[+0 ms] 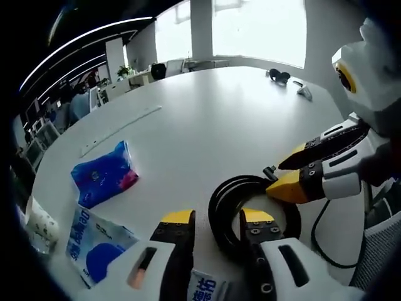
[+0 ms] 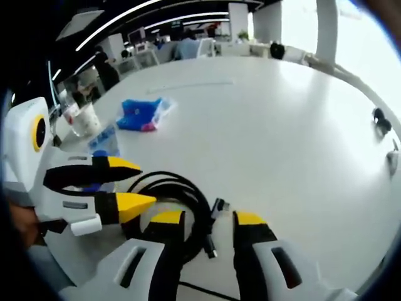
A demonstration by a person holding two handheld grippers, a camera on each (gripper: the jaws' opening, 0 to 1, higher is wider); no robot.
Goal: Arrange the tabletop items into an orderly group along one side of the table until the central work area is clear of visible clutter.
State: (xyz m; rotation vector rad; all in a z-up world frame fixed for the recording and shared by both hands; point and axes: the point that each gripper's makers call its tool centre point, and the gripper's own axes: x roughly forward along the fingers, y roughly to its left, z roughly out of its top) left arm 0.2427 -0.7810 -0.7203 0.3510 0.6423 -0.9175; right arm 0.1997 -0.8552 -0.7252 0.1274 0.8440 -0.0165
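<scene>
In the left gripper view, the left tool (image 1: 216,221) stands spread over a coiled black cable (image 1: 229,207) on the white tabletop (image 1: 213,119). At 3 o'clock the right tool (image 1: 280,177), spread, touches the coil. Blue packets (image 1: 105,172) lie at 9 o'clock.

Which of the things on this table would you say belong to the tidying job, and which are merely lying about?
Belong to the job:
coiled black cable, between both grippers
blue tissue pack
white-and-blue packet
patterned paper cup
left gripper
right gripper

Lying about:
long white strip farther back
small dark object at the far edge
office desks beyond
</scene>
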